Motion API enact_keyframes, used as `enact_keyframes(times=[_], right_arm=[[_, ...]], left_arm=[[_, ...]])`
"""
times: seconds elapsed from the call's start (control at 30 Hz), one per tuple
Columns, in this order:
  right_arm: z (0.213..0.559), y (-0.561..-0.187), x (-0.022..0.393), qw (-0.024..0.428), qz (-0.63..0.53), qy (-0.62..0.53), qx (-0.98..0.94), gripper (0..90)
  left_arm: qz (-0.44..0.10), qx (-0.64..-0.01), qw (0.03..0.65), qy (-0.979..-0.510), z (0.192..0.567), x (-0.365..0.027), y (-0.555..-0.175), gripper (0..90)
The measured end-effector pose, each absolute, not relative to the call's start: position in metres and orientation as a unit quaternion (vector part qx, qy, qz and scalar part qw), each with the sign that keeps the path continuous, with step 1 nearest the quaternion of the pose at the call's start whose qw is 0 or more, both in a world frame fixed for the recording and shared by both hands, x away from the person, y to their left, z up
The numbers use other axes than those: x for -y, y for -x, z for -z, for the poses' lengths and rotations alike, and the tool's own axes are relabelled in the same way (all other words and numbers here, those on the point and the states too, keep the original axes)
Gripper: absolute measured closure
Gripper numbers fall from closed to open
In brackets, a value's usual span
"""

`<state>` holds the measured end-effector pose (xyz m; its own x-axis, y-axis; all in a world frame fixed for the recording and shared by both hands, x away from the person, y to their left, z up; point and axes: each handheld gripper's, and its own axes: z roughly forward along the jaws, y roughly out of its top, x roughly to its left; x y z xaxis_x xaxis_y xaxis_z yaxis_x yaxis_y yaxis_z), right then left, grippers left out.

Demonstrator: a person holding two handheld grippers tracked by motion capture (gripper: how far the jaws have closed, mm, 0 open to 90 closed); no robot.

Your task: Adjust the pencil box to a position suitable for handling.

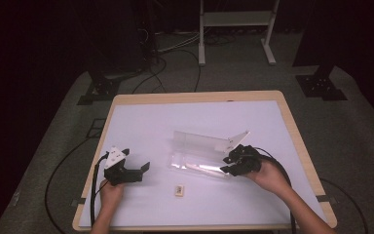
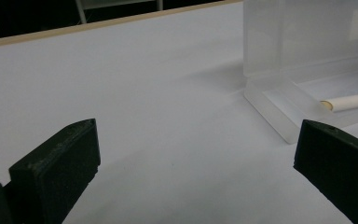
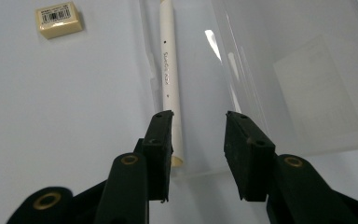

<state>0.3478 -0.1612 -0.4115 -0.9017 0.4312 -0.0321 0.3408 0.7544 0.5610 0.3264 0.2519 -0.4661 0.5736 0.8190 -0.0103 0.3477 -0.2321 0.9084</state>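
Live at the table [image 1: 292, 131]: clear case [image 1: 199, 156] sits open mid-table, lid up on the far side, tray flat on the near side. White recorder [image 3: 170, 70] lies in the tray – so it looks packed already, imo.

R gripper [image 1: 231, 163] is at the case's right end, jaws partway open. In the right gripper view nothing sits between the pads; recorder's end lies just beside the left pad, not pinched. Reads as let go, not held.

L gripper [image 1: 139, 170] hangs over bare table to the left, well apart from the case, jaws wide, empty. Through the left gripper view the tray's left end and the recorder's tip [image 2: 349, 101] show beyond the right jaw.

Small eraser [image 1: 178, 190] lies near-side of the case, out on the table, apart from both grippers.

Progress, my read: recorder in = done. Left: prob. the eraser, if it belongs in the case, then lid down. Can't tell whether the lid is hinged or just propped.

Orientation: recorder lies flat, long axis running left-right along the tray, parallel to its long walls. One end near the R gripper, other end toward the left end of the case. Which end is the mouthpiece – can't tell.
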Motion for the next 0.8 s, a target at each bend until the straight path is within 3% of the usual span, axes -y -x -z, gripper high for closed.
enact_keyframes(times=[0.8], right_arm=[[0.417, -0.336, 0.198, 0.075, -0.293, -0.248, -0.921, 51.5]], left_arm=[[-0.246, -0.392, 0.480, -0.745, 0.466, -0.252, -0.326, 0.0]])
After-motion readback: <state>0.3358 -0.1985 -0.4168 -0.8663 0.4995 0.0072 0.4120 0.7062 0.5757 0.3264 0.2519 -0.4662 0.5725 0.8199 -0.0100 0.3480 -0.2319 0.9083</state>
